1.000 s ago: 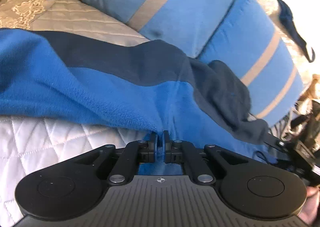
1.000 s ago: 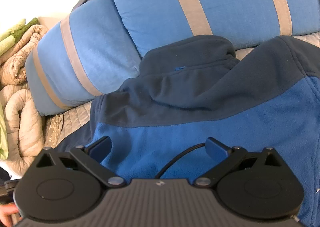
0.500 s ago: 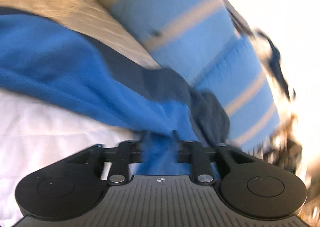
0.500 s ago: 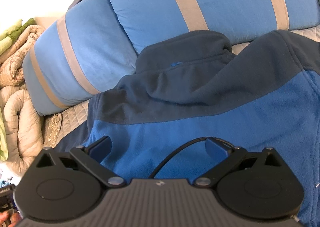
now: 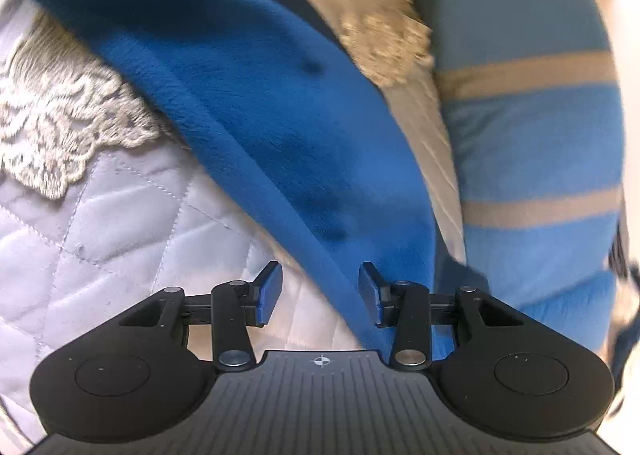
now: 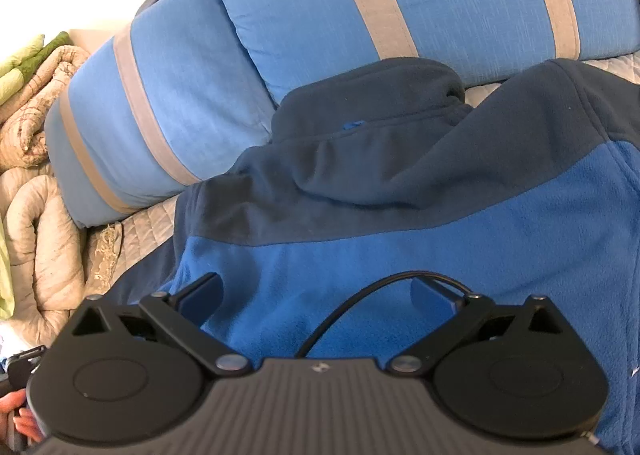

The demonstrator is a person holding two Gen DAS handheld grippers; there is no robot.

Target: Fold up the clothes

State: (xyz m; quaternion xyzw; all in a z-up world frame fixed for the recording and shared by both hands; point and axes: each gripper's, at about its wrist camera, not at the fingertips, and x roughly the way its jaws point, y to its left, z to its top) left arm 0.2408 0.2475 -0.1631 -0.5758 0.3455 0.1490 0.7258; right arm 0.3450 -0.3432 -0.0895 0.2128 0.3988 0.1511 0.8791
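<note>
Fleece jacket (image 6: 400, 247) spread across the quilted bed (image 5: 120, 223).
Left gripper (image 5: 320, 287) parted, holding nothing; right gripper (image 6: 316, 291) spread wide above the fleece, pillows (image 6: 440, 7) crowding the far edge.

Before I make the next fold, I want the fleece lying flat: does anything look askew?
Yes. The fleece jacket is rumpled: its dark collar is bunched up against the striped pillow, and a sleeve trails loose across the quilt.

Count: one blue fleece jacket (image 6: 400, 239), two blue striped pillows (image 6: 420, 3), one quilted bedspread (image 5: 120, 223), one rolled beige comforter (image 6: 44, 239), two grippers, left (image 5: 320, 291) and right (image 6: 316, 295).
</note>
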